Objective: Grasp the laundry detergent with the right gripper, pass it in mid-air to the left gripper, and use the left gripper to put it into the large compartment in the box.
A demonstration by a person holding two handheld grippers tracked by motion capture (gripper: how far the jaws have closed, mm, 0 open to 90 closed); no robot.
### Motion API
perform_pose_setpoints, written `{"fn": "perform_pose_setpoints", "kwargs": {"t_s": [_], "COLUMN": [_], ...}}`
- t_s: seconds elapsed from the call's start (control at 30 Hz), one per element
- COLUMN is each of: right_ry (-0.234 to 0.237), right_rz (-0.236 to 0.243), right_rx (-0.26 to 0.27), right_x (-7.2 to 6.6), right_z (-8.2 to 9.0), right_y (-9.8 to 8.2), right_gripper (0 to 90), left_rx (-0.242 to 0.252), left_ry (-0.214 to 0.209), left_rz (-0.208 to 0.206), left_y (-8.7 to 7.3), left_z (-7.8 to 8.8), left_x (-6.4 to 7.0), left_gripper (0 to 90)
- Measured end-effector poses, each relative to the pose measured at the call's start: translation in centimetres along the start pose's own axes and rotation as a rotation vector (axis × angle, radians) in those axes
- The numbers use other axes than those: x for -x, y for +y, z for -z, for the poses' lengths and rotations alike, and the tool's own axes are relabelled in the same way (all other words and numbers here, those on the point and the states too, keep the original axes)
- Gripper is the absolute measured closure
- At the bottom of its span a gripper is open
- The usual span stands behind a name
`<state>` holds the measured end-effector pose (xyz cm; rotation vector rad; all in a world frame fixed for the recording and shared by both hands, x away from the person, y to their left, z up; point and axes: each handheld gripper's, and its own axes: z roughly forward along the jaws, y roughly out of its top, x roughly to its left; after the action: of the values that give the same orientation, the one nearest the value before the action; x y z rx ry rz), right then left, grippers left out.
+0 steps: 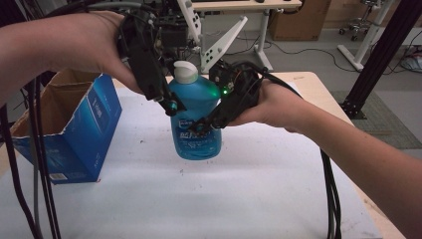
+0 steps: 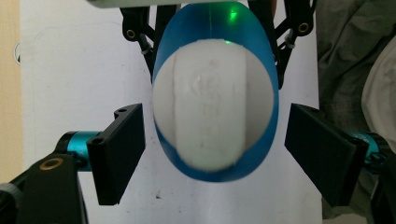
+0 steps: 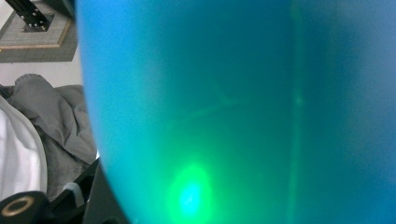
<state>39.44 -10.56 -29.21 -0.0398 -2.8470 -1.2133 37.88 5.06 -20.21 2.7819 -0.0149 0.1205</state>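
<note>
**Cap straight below my left tongs, bottle held upright by the right**

The blue bottle (image 1: pixel 195 117) stood upright near the middle of the desk (image 1: pixel 239 199), with its long axis vertical and its white cap (image 1: pixel 185 71) on top. Whether its bottom rested on the white desk surface or hung just above it, I could not tell.

My right tongs (image 1: pixel 203 125) came from the right side and were clamped on the body of the bottle, at the level of the label. In the right gripper view the blue wall of the bottle (image 3: pixel 233 107) was very close to the camera, with a green light reflected on it.

My left tongs (image 1: pixel 172 105) came from above and from the left, and pointed down along the bottle. In the left gripper view I looked directly down on the cap (image 2: pixel 212 105). The two black pads (image 2: pixel 122 151) stood apart, one at each side of the cap, and they did not touch it.

So the relation that mattered was this: the cap lay on the axis of my left tongs, just ahead of them and between the pads. I judged that the left hand was the one nearer to the cap, and that the next move would be to close on it, while the right tongs kept the bottle steady.

The blue cardboard box (image 1: pixel 67 129) stood open at the left, well apart from the bottle.
</note>
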Motion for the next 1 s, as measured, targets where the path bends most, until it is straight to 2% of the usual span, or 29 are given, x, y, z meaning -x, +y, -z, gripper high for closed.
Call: {"fn": "perform_pose_setpoints", "kwargs": {"t_s": [0.23,0.33,0.37,0.5,1.0], "right_ry": [0.004,0.008,0.009,0.006,0.004], "right_rz": [-0.001,-0.006,-0.004,0.001,-0.002], "right_rx": [-0.004,-0.008,-0.009,-0.007,-0.008], "right_x": [0.0,-0.1,-0.1,-0.1,-0.2], "right_z": [0.0,-0.1,-0.1,-0.1,-0.1], "right_y": [0.2,0.2,0.2,0.2,0.4], "right_gripper": [44.7,44.7,44.7,44.7,44.8], "left_rx": [-0.029,-0.026,-0.029,-0.035,-0.049], "left_ry": [0.024,0.019,0.022,0.021,0.015], "left_rz": [-0.006,0.002,0.0,0.003,0.005], "left_y": [0.5,0.7,0.8,0.9,1.0], "left_z": [-0.7,-0.8,-0.8,-0.9,-1.2], "left_x": [0.0,0.0,0.0,0.0,0.0], "left_gripper": [20.6,21.3,24.3,27.4,32.3]}}
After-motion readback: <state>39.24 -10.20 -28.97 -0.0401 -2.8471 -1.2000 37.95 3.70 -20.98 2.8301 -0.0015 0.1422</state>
